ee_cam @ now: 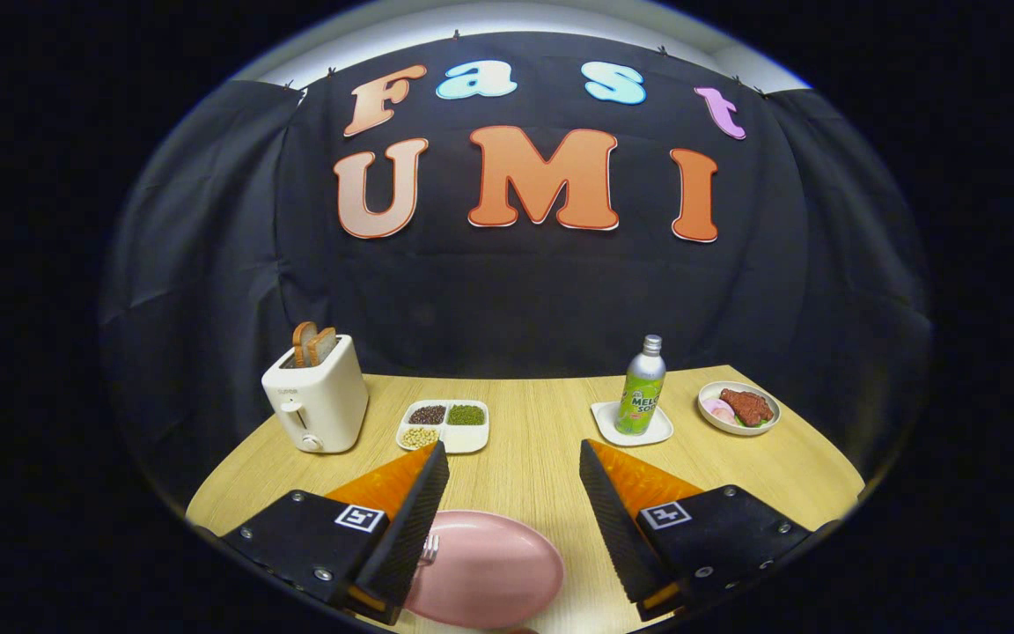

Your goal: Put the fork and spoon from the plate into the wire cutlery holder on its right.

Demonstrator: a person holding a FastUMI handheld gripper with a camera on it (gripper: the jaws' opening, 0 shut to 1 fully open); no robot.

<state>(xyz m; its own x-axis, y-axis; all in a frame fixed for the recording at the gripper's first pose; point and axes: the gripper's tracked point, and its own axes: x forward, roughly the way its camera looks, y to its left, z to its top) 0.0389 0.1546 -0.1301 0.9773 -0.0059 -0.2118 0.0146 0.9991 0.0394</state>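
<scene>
A pink oval plate (489,568) lies on the wooden table low between my two fingers. At its left rim a small metal piece of cutlery (429,550) pokes out from behind my left finger (410,519); I cannot tell whether it is the fork or the spoon. My gripper (514,456) hangs above the plate, open wide, with nothing between the fingers. The right finger (613,519) stands over bare table just right of the plate.
Beyond the fingers stand a white toaster (318,401) with bread slices, a white divided dish (444,425) of beans, a green bottle (642,387) on a white square coaster, and a bowl (738,408) of food at the far right. Black cloth walls the table's back.
</scene>
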